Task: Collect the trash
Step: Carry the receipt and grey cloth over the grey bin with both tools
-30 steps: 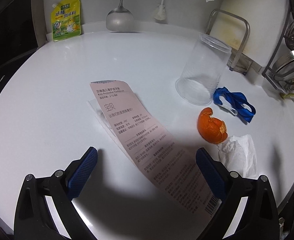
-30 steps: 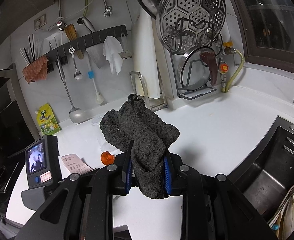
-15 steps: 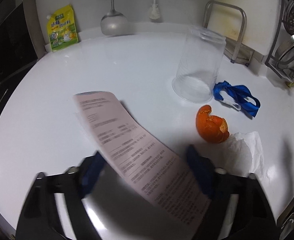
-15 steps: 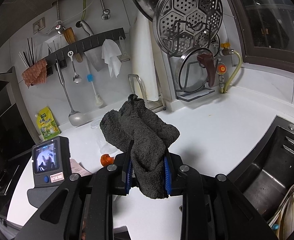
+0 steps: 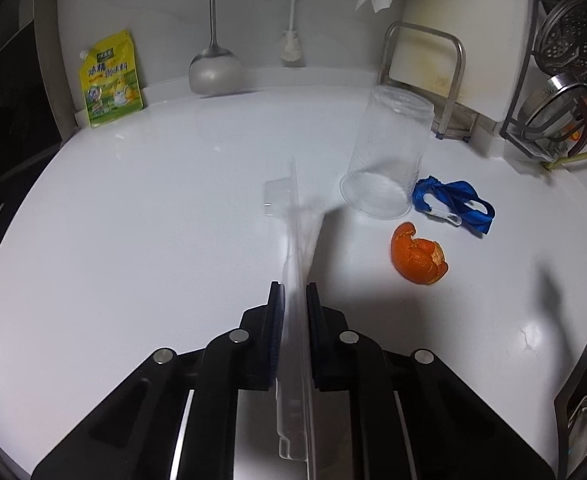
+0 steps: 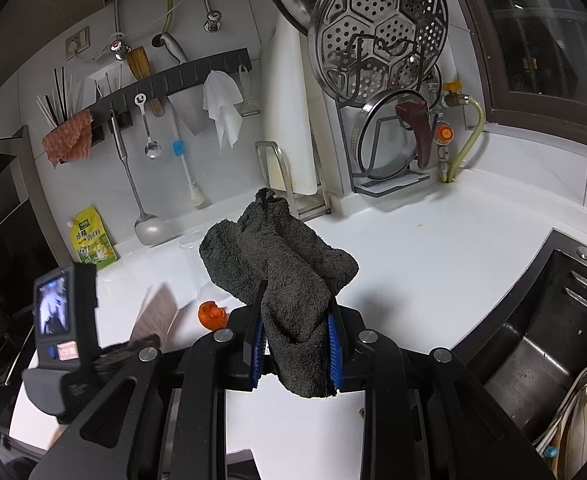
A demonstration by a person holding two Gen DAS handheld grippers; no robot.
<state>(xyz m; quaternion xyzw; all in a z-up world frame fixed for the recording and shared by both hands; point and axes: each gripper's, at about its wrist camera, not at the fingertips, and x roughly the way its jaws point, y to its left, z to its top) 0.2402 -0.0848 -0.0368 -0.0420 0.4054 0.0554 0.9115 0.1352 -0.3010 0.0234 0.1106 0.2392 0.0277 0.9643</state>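
Note:
My left gripper [image 5: 293,296] is shut on a pink printed package [image 5: 295,248], seen edge-on and lifted off the white counter [image 5: 153,240]; it also shows in the right wrist view [image 6: 157,312]. An orange peel [image 5: 417,258] lies to the right, beside an overturned clear plastic cup [image 5: 385,164] and a blue wrapper [image 5: 453,200]. My right gripper [image 6: 293,316] is shut on a dark grey cloth [image 6: 281,264], held above the counter near the sink [image 6: 541,340].
A yellow pouch [image 5: 111,80] and a ladle [image 5: 213,72] stand at the back wall. A cutting board in a metal stand [image 5: 453,40] and a rack with steamer lids [image 6: 381,60] are at the right. The left gripper's body [image 6: 61,320] is at lower left.
My left gripper has closed on the pink package and lifted it from flat to edge-on. The white tissue beside the peel is out of view. The right gripper stays still with the cloth.

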